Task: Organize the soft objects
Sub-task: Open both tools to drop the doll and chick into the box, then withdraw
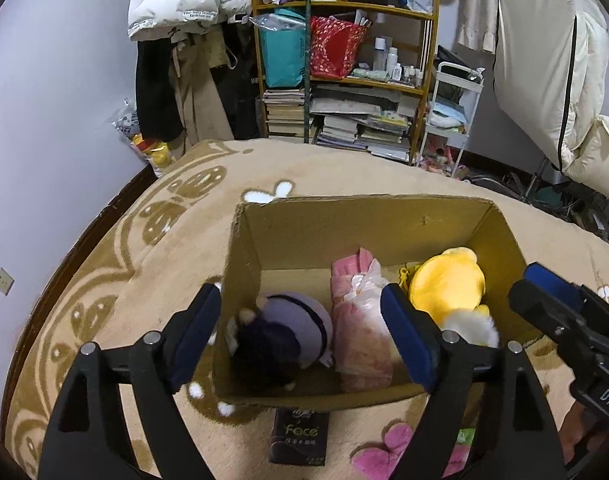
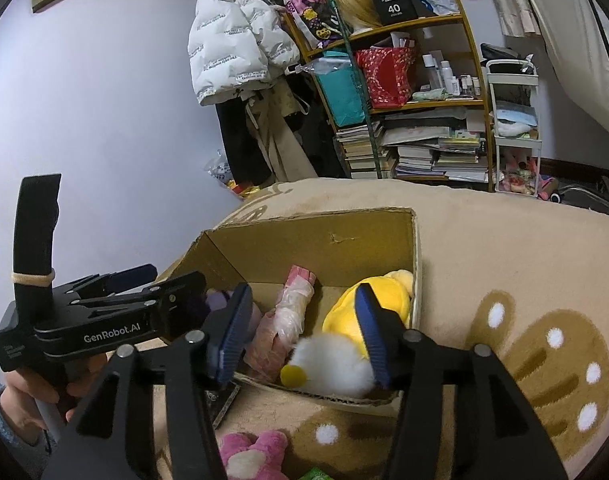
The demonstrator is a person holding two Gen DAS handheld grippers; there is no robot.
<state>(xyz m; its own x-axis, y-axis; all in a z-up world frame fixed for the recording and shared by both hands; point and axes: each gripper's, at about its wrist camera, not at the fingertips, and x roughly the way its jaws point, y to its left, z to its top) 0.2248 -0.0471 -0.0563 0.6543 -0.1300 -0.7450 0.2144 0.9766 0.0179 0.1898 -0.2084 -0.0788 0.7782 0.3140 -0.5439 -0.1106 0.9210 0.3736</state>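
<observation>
**Both grippers open above the box, next toys lie in front of it**

The box (image 1: 356,240) stands on the rug (image 1: 104,280) and I use it as the landmark. Inside it, at the left wall, lies the purple doll (image 1: 280,332); in the middle lies the pink bundle (image 1: 360,320), its long axis running from the near wall to the far wall; at the right wall lies the yellow plush (image 2: 364,320).

The left gripper (image 1: 304,332) hangs over the near left part of the box. Its fingers are spread wide and grasp nothing; the doll and the bundle lie below and between them, not touched. The right gripper (image 2: 300,336) hangs over the near right part, its fingers also released, with the white part of the plush between them but free.

Outside the box, just before its near wall, lie a pink plush (image 2: 252,456), a dark packet (image 1: 300,436) and something green (image 2: 316,474), only partly seen. They are below and behind the fingertips of both grippers. I judge the pink plush is about as near to either hand, so either gripper must draw back and go down to reach it.
</observation>
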